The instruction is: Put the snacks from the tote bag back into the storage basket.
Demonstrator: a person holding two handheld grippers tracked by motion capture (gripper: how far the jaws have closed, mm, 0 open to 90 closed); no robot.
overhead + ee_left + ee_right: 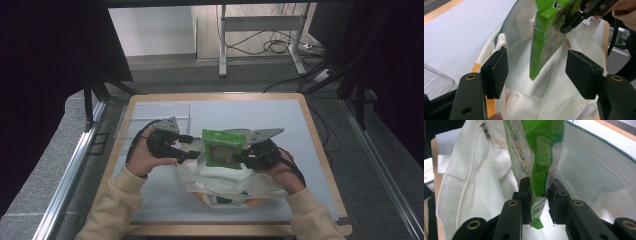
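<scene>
Right gripper (537,192) has its jaws clamped tight on the green snack packet (222,148), hanging above the white tote bag (220,182). Left gripper (536,68) gapes wide and empty, just beside the bag's mouth.

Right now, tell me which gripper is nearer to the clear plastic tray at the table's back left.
Left. The left gripper sits just in front of the clear plastic tray, open at the white tote bag. The right gripper is farther right, clamped on the green snack packet.
</scene>
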